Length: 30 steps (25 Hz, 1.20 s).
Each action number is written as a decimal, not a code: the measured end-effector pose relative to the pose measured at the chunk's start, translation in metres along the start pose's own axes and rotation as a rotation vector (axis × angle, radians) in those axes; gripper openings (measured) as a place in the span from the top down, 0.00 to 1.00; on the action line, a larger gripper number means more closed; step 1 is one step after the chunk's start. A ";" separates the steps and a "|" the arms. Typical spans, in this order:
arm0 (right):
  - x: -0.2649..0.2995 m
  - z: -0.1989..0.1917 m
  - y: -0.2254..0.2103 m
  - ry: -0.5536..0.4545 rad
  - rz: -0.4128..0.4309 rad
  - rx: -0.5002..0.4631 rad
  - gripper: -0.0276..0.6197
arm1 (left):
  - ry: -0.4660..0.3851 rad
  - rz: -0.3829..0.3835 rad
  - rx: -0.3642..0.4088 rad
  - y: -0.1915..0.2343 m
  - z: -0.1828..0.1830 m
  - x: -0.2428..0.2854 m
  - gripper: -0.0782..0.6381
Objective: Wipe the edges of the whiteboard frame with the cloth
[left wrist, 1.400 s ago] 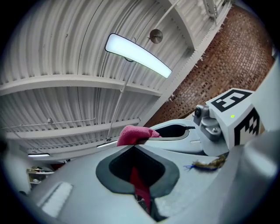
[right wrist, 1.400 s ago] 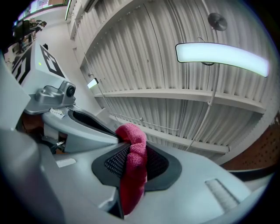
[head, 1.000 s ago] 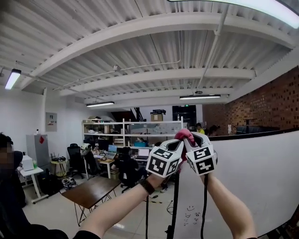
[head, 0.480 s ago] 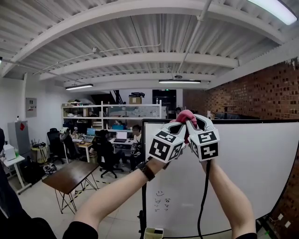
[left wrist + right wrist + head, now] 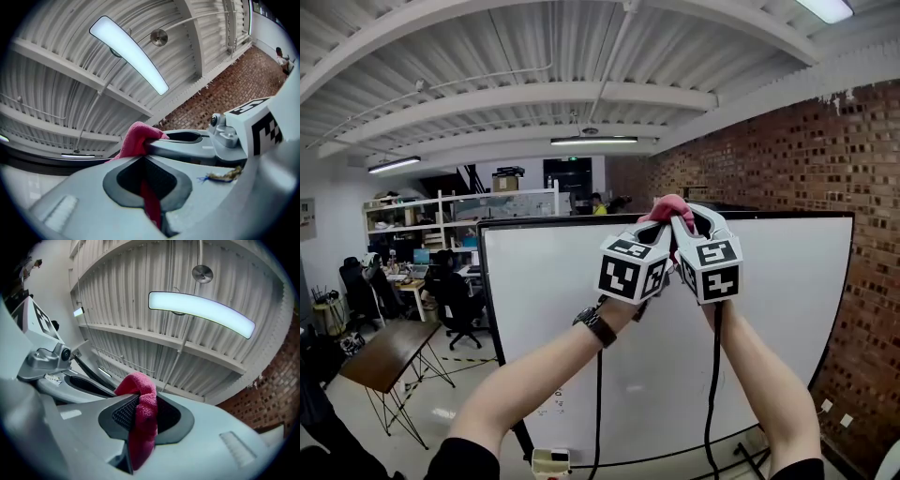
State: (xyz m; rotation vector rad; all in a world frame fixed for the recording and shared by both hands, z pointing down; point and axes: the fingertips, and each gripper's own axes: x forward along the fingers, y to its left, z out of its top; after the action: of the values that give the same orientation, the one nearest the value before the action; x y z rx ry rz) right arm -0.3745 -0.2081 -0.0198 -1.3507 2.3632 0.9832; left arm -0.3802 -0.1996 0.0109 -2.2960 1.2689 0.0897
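A pink cloth (image 5: pixel 667 208) is bunched between my two grippers, which I hold up side by side at the top black frame edge (image 5: pixel 581 218) of the whiteboard (image 5: pixel 769 309). My left gripper (image 5: pixel 652 228) is shut on the cloth (image 5: pixel 136 140), a strip of it pinched between the jaws. My right gripper (image 5: pixel 686 225) is shut on the same cloth (image 5: pixel 143 413), which bulges out over its jaws. Whether the cloth touches the frame is hidden behind the marker cubes. Both gripper views look up at the ceiling.
The whiteboard stands on a floor stand before a brick wall (image 5: pixel 872 244) at the right. A brown table (image 5: pixel 380 354) sits at the lower left, with office desks, shelves and seated people (image 5: pixel 450 281) beyond. Cables (image 5: pixel 712 394) hang from the grippers.
The view has swung to the right: the whiteboard now fills the middle and the office has slid left. Both grippers stay together, shut on the cloth, now at the board's top frame.
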 end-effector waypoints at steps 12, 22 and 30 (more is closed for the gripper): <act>-0.069 -0.068 -0.230 0.068 -0.218 -0.068 0.84 | -0.131 -0.212 -0.007 -0.152 0.023 0.183 0.89; -0.122 -0.131 -0.418 0.197 -0.387 -0.238 0.84 | -0.176 -0.433 -0.424 -0.265 0.021 0.364 0.89; -0.160 -0.188 -0.539 0.232 -0.416 -0.334 0.84 | -0.178 -0.510 -0.525 -0.361 0.001 0.493 0.89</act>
State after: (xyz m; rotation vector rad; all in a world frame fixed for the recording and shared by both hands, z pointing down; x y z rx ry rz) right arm 0.1821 -0.4107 -0.0315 -2.0770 1.9868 1.1740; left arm 0.1877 -0.4248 0.0097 -2.9055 0.5814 0.4827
